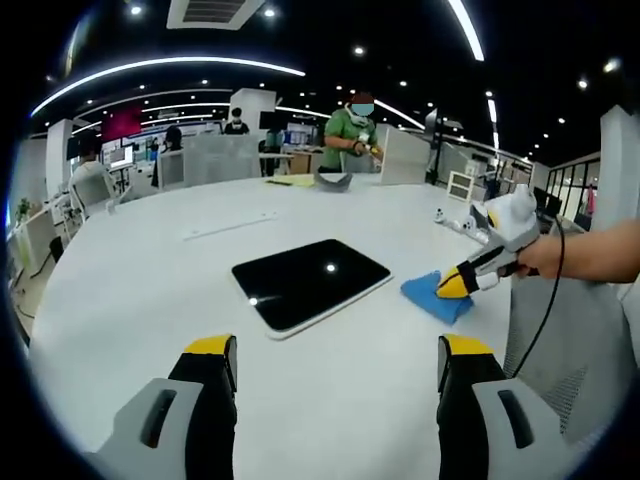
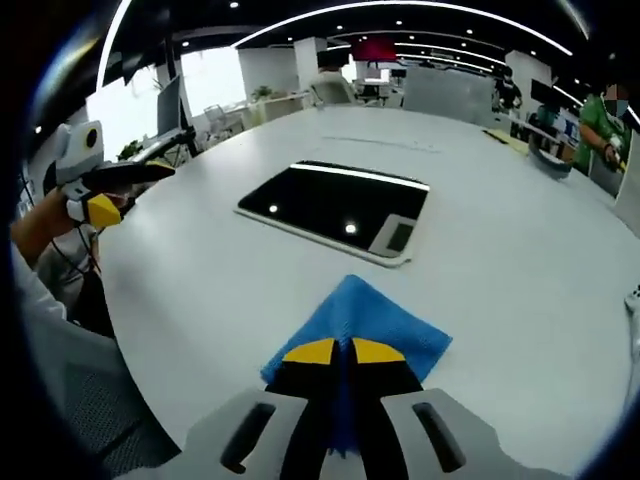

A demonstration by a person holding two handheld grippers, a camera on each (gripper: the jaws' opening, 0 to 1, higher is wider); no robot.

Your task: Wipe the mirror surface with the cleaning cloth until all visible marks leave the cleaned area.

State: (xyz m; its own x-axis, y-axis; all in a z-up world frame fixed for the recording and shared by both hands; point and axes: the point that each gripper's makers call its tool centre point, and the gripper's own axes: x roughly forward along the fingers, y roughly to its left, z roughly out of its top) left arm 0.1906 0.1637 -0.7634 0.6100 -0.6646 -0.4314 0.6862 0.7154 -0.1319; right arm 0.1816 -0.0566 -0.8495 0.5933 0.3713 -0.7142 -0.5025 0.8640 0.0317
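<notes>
Two hand-held grippers were in use: the right hand-held gripper [image 2: 335,352] was clamped shut on the blue cleaning cloth [image 2: 360,325] at lower centre of the right gripper view, the left hand-held gripper [image 1: 337,352] wide open and empty. The mirror [image 1: 310,283] lay flat on the white table [image 1: 130,300], mid-frame, just beside the cloth. Risk, as judged: only one edge was pinched, so dragging could bunch the cloth or push the unsecured mirror across the table.

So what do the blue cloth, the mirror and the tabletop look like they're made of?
Cloth: soft matte fabric with a fine woven texture, probably microfibre; it folds limply where the right gripper pinches it.
Mirror: glossy dark glass-like face reflecting ceiling lights, set in a pale, likely plastic frame.
Table: smooth white satin surface, maybe laminate; can't tell for sure.
</notes>
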